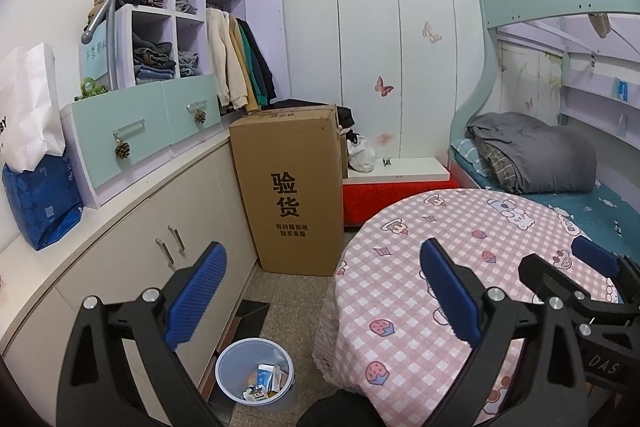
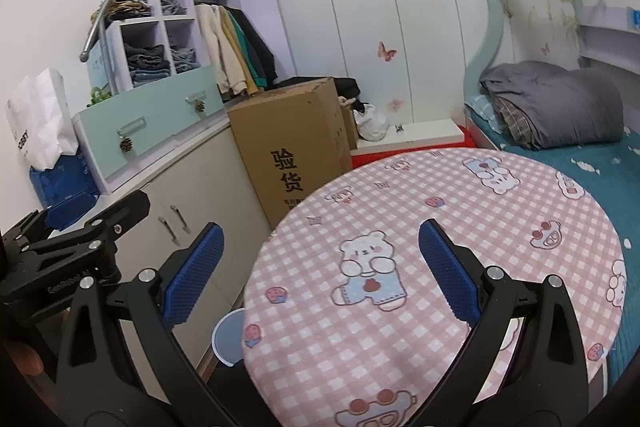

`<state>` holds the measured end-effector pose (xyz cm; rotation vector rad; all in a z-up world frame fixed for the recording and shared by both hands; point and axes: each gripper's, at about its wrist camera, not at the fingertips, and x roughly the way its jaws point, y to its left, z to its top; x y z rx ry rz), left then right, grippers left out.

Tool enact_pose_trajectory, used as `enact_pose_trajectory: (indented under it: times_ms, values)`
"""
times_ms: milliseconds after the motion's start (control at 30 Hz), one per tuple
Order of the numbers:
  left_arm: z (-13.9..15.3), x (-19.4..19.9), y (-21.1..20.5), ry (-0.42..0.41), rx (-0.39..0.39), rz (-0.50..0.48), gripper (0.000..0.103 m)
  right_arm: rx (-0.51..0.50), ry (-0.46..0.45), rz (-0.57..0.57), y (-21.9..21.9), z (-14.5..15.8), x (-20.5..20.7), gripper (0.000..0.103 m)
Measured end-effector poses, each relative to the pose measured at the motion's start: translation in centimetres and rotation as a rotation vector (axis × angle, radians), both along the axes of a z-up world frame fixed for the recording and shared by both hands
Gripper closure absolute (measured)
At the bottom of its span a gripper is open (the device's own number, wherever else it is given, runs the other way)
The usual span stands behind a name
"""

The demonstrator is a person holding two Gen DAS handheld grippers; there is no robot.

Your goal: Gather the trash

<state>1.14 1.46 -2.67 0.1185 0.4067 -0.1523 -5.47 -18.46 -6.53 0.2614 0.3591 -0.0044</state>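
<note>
**Hand-held grippers empty above cleared desk; trash seen only in bin**

Both hand-held grippers were noted with jaws spread wide and nothing between the blue pads: the left hand-held gripper (image 1: 320,291) held over the gap between cabinet and desk, the right hand-held gripper (image 2: 320,267) held over the round desk (image 2: 500,227) with its pink checked cloth. No trash was seen on the cloth in either view. Trash (image 1: 264,385), small cartons and paper scraps, was seen lying inside the pale blue bin (image 1: 228,367) on the floor, just beside the desk's edge and partly tucked under it in the right view.

Judged: collecting appeared largely done, or the next piece lay out of view. A slow sweep of the floor and the desk's hidden near rim would be advised before anything is reached for, with jaws left apart.

Obstructions noted: a tall cardboard box (image 1: 292,187) standing close behind the bin, the cabinet (image 1: 188,211) to the left, the bed (image 1: 592,203) touching the desk's far side. The passage to the bin was narrow; a descent from straight above was judged safest.
</note>
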Motion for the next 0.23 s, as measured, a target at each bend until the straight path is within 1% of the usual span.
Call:
enact_pose_trajectory:
  times_ms: [233]
  values:
    - [-1.1,1.7,-2.4,0.04,0.025,-0.015,0.008,0.039,0.048,-0.043,-3.1,-1.5,1.1,0.007]
